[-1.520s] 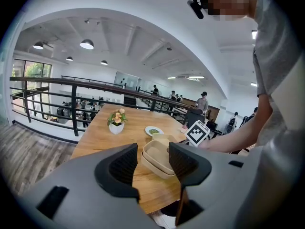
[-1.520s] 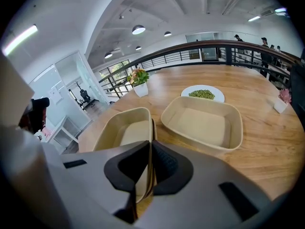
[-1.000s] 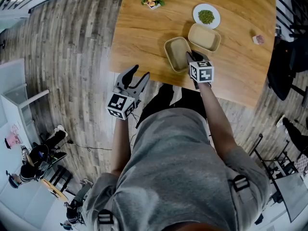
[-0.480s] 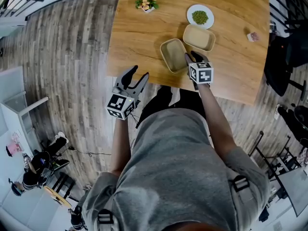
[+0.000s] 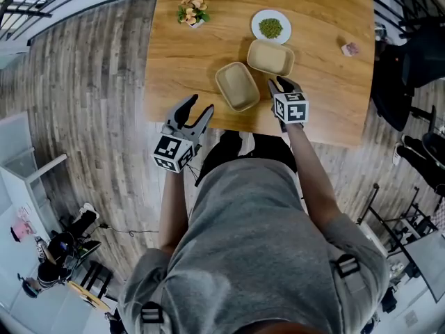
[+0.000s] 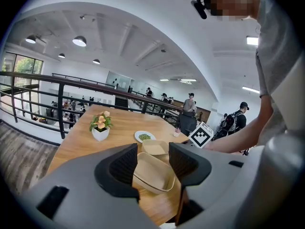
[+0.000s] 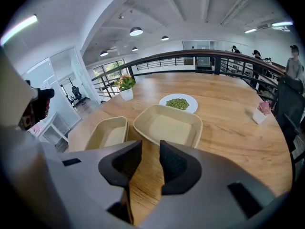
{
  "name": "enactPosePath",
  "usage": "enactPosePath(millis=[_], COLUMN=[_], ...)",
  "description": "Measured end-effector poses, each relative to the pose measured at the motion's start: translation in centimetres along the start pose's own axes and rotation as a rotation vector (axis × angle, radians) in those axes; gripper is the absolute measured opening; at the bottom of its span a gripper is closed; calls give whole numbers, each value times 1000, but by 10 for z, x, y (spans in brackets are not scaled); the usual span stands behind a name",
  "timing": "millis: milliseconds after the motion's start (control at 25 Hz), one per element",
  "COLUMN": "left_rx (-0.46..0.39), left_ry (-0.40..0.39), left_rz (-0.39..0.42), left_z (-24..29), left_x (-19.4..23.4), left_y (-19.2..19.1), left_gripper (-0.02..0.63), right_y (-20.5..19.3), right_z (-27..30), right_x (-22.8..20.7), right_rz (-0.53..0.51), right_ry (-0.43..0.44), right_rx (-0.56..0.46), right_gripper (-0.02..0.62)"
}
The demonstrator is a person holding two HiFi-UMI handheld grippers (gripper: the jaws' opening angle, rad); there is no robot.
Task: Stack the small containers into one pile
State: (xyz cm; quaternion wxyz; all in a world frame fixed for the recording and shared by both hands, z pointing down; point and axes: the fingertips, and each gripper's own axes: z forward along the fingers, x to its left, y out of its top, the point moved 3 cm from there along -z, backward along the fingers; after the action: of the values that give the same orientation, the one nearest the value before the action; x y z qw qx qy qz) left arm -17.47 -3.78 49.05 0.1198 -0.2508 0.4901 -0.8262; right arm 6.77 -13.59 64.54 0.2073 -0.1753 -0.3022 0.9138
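Jaws of left gripper (image 5: pixel 200 104) and right gripper (image 5: pixel 278 83) stand apart, empty, short of containers (image 5: pixel 237 86).

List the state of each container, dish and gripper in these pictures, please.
Near container: empty, upright, not stacked.
Far container: empty, upright, not stacked.
Plate: holds green food.
Left gripper: open, nothing between jaws.
Right gripper: open, nothing between jaws.
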Motion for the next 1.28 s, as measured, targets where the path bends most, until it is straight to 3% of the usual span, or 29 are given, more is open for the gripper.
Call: enactPosePath(millis=[360, 1080, 1280], left_rx=[7, 68, 80], left_ry=[-3, 48, 59], left_rz=[-16, -34, -44], left_z=[34, 74, 81], left_x=[-9, -8, -8], left_y=[7, 8, 3], left_gripper=[221, 221, 221], right_y=[12, 55, 73], right_z=[-1, 38, 50], right_x=[-36, -74, -79], right_rz=[-11, -349, -386], right_ry=[11, 92, 115], right_rx=[-2, 3, -15], right_gripper=[118, 117, 114])
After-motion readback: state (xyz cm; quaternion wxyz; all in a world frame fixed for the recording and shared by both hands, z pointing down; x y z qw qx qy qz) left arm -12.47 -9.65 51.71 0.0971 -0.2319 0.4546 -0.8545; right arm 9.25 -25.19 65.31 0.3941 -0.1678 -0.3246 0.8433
